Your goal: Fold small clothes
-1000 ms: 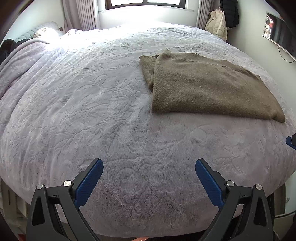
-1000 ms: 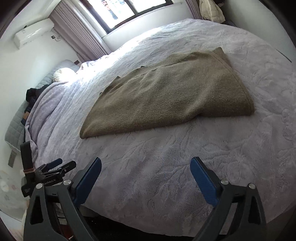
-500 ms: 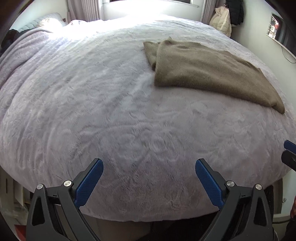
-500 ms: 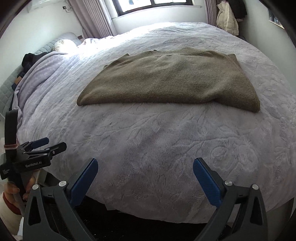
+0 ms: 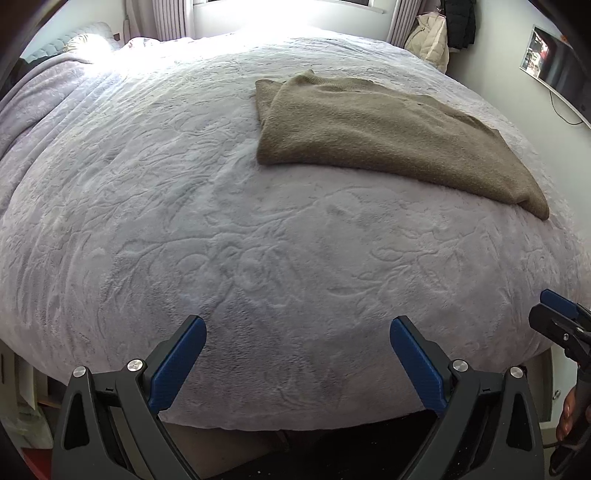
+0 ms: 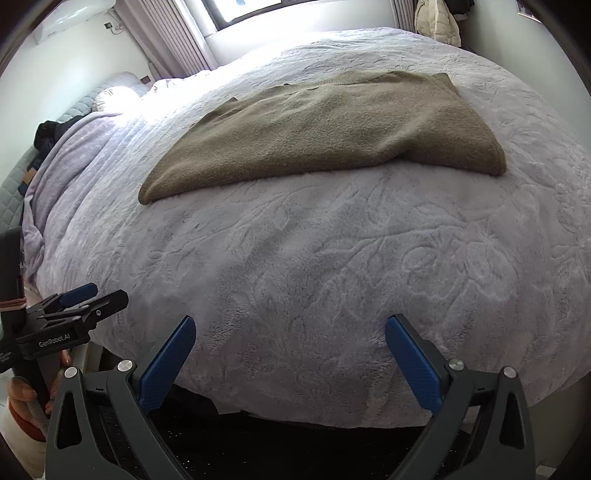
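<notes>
Left wrist view: my left claw (image 5: pixel 297 341) gapes wide over the bed's (image 5: pixel 184 221) near edge. My right claw (image 6: pixel 290 341) is equally spread, gripping nothing. The olive sweater (image 6: pixel 332 125) lies folded flat mid-bed, well apart from both.

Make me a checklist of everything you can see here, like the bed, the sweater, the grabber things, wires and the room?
Surface: bed with a pale lilac embossed blanket, smooth, sunlit at the far end.
Job's things: one olive-brown sweater, partly folded, lying flat on the far right part of the bed.
Clutter: dark clothes heaped by the headboard.
Grippers: left gripper open, holding nothing, over the near bed edge; right gripper open, holding nothing, also short of the sweater.
Cables: one thin wire hanging below the wall TV.
Surroundings: window with curtains, air conditioner, cream jacket hanging in the corner.
</notes>
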